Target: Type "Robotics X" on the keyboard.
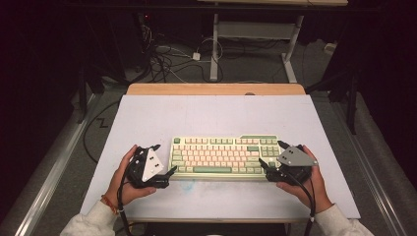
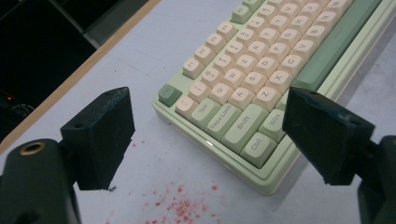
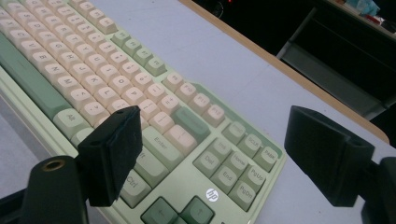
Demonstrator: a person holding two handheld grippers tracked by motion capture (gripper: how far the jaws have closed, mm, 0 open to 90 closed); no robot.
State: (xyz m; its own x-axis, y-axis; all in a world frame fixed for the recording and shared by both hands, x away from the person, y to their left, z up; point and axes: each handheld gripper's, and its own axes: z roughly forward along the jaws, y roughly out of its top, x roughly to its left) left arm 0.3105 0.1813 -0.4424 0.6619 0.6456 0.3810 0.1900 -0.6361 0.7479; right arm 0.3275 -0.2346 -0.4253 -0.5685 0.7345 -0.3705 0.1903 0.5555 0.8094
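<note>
While the keyboard [image 1: 223,156] is flanked at both ends, the left gripper [image 1: 158,165] and right gripper [image 1: 270,158] are held wide open, gripping nothing.

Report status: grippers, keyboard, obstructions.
Left gripper and right gripper open, one at each end of the green and cream keyboard. Keyboard flat on the pale table, ungrasped. Nothing in the way.
</note>
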